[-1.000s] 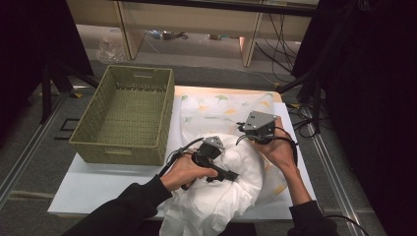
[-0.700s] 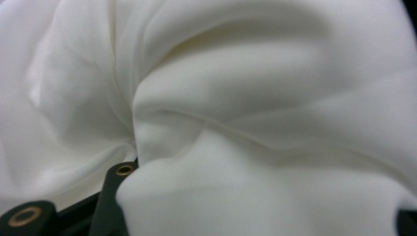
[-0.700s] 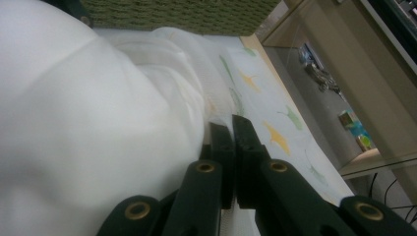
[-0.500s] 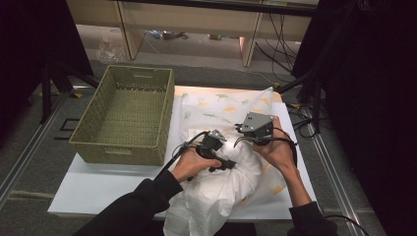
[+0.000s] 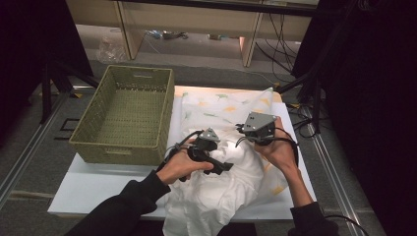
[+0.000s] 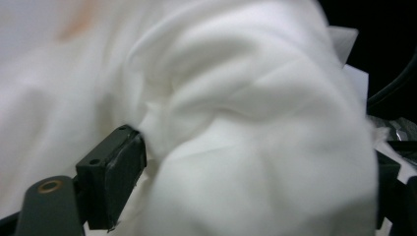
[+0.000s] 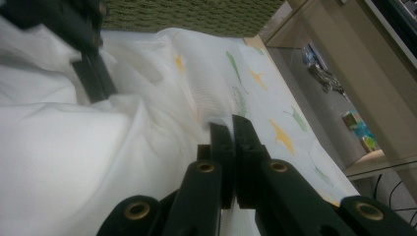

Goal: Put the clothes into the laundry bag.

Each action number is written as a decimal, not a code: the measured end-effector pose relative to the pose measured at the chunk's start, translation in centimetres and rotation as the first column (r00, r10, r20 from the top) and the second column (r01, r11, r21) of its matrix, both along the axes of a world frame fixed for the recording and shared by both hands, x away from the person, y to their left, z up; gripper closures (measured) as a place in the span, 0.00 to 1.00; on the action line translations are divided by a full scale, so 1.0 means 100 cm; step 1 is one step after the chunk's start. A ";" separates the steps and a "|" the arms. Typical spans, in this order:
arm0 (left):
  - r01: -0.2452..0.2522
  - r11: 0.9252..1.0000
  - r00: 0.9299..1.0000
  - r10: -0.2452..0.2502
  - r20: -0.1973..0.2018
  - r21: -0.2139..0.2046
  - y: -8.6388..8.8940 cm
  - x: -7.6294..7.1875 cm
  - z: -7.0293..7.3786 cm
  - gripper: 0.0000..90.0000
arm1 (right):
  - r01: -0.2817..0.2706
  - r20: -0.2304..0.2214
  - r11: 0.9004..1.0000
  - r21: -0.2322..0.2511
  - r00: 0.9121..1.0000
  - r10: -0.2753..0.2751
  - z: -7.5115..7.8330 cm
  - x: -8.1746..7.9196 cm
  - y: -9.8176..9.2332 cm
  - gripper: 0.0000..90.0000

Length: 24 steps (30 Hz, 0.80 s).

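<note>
**Operator:** Labels or printed text on any item?

**Inspector:** None legible. The white cloth with yellow and green leaf print (image 5: 221, 105) carries a pattern only, no lettering. The olive-green woven rectangular basket (image 5: 125, 115) shows no tag.

**Operator:** Location of the cloth?

**Inspector:** It lies on the white rectangular table board (image 5: 93, 184), spread flat toward the far right corner and bunched into a crumpled white mound toward the near edge, where a fold hangs over. The basket stands on the far left part of the board, just beside the cloth.

**Operator:** Left hand pose and jaw state?

**Inspector:** The left gripper (image 5: 216, 164) lies roughly level over the mound, pointing toward the right edge, with the hand wrapped around its body from the near side. Its jaws have just been opening. In the left gripper view they stand wide apart, with a thick bulge of cloth (image 6: 255, 147) between them; the left pad (image 6: 115, 182) touches the fabric, but no pinch is visible.

**Operator:** Right hand pose and jaw state?

**Inspector:** The right gripper (image 5: 246, 135) is held from the right side, its grey plate uppermost. In the right gripper view (image 7: 231, 123) the jaws are pressed together on a thin edge of the cloth.
</note>
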State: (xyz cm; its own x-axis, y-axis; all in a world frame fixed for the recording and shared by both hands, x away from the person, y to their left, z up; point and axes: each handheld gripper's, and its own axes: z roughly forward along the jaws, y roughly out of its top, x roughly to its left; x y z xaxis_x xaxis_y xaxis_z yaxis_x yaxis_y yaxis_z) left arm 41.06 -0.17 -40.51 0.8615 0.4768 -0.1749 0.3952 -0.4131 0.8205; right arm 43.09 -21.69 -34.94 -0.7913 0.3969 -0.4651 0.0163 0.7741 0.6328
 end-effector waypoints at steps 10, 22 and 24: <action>-0.094 0.994 0.994 0.096 -0.041 0.055 0.011 0.038 -0.019 0.00 | -0.015 -0.008 1.000 -0.013 1.000 0.015 -0.003 0.001 0.004 1.00; 0.102 0.984 0.963 -0.134 -0.233 -0.143 -0.007 0.034 -0.030 0.78 | 0.001 -0.026 1.000 -0.008 1.000 -0.001 -0.004 -0.001 0.006 1.00; 0.105 0.983 0.967 -0.136 -0.216 -0.150 -0.016 0.028 -0.027 0.83 | -0.004 -0.022 1.000 -0.006 1.000 0.004 -0.004 -0.001 0.006 1.00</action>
State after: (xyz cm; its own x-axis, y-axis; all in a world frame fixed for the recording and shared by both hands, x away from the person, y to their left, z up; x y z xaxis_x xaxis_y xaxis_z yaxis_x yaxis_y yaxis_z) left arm 43.87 -1.72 -43.25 0.8422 0.3302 -0.4263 0.5298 -0.3596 0.7681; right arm 43.01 -21.08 -35.34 -0.8030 0.3906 -0.4501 0.0267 0.7781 0.6276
